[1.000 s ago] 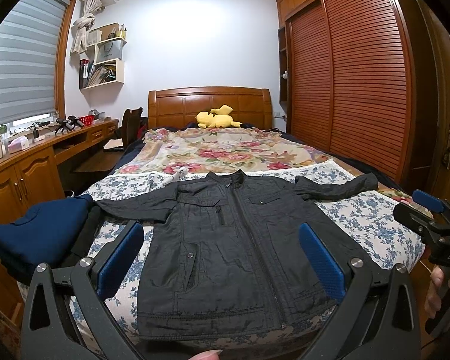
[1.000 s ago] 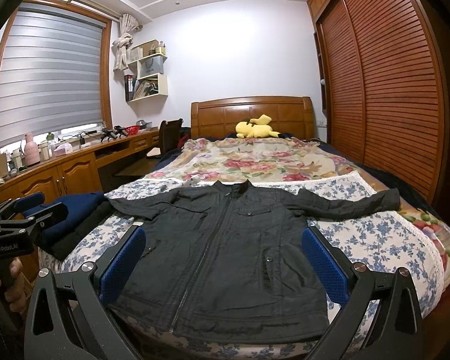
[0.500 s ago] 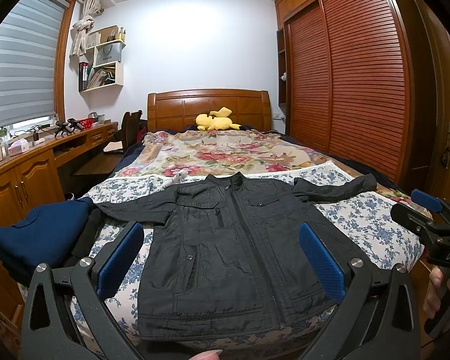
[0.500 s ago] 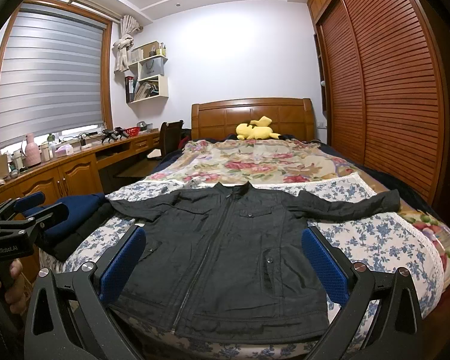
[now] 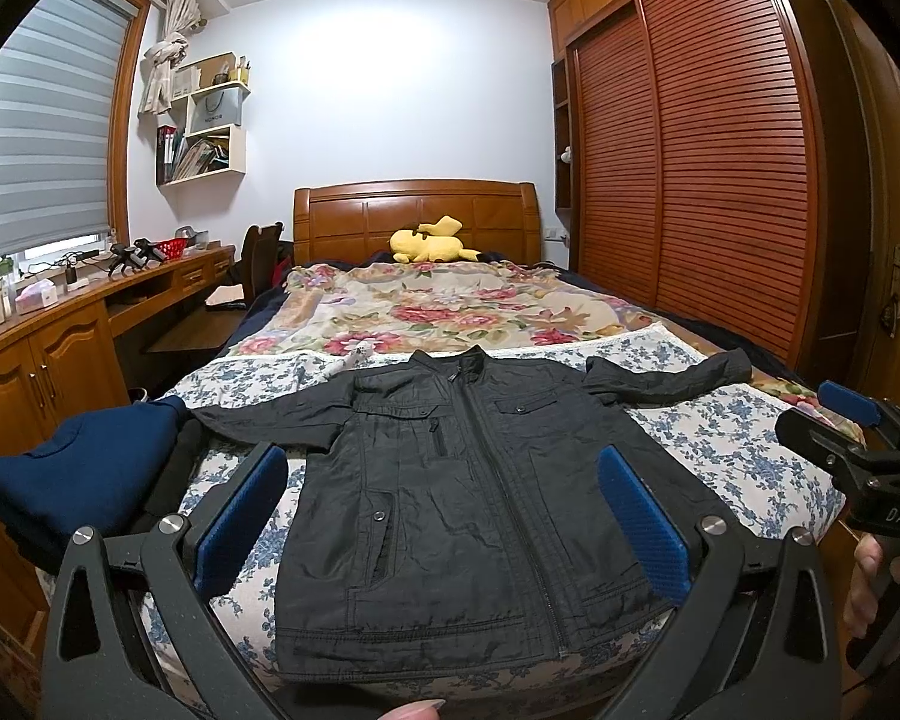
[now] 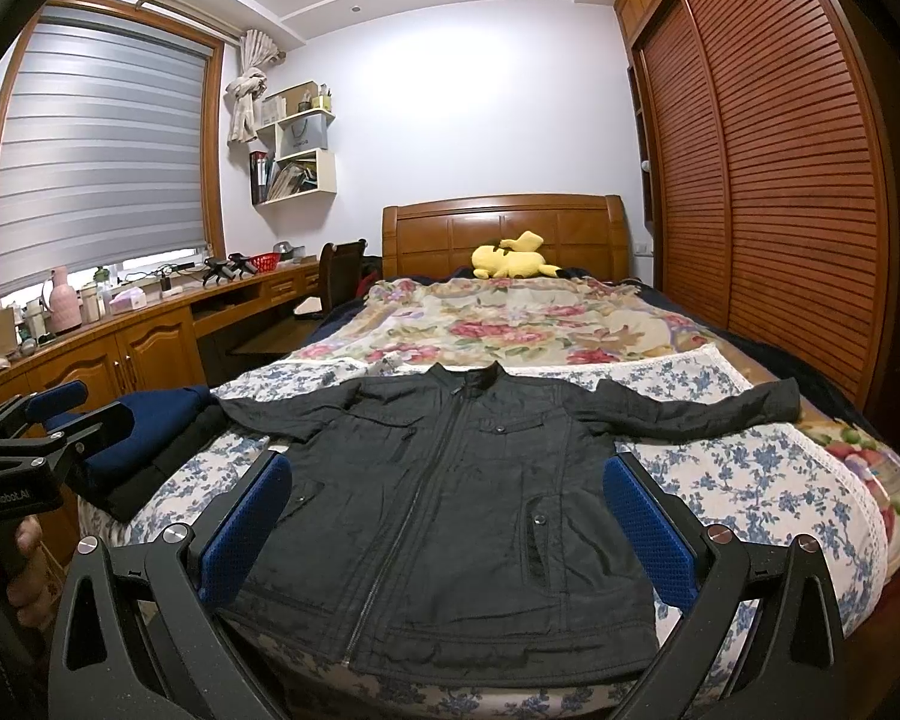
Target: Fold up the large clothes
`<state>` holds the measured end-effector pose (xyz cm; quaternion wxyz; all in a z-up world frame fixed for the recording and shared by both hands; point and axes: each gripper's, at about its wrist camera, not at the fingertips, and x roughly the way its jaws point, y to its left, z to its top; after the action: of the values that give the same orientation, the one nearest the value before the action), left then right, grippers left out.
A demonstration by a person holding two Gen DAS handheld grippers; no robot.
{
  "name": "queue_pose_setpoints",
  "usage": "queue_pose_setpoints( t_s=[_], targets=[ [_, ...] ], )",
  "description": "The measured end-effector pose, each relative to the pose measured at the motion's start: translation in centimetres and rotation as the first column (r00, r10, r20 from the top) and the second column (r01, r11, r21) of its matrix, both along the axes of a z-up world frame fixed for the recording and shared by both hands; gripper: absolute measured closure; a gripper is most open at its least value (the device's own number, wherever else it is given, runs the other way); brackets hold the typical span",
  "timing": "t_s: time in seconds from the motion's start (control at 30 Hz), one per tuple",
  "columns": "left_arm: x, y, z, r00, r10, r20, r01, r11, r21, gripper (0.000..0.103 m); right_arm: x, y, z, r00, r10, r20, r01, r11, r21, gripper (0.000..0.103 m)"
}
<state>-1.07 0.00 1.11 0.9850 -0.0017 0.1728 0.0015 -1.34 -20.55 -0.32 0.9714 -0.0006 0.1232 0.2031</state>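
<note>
Jacket (image 5: 468, 498) lies flat at frame centre on bed (image 5: 744, 450); folded clothes (image 5: 84, 474) at left edge; plush toy (image 5: 429, 240) behind, against headboard (image 5: 414, 213).

Folded navy pile (image 5: 84, 468) beside jacket (image 5: 468, 498)

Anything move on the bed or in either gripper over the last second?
Nothing visibly changed. The black jacket lies flat and unfolded on the bed, sleeves spread; the left gripper and right gripper stay open above its hem, holding nothing.
</note>
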Motion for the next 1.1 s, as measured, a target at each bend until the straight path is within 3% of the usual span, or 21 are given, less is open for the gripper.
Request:
queue_pose_setpoints(
  t_s=[0.7, 1.1],
  targets=[
    [-0.1, -0.4, 0.6, 1.000, -0.004, -0.005, 0.004, 1.000, 0.002, 0.000, 0.2, -0.1, -0.2, 1.000, 0.003, -0.005, -0.003, 1.000, 0.000, 0.000],
    [3.0, 1.2, -4.3, 0.992, 0.022, -0.122, -0.021, 1.000, 0.006, 0.000, 5.2, 1.8, -2.7, 0.991, 0.085, -0.099, -0.091, 0.994, -0.059, 0.000]
  ],
)
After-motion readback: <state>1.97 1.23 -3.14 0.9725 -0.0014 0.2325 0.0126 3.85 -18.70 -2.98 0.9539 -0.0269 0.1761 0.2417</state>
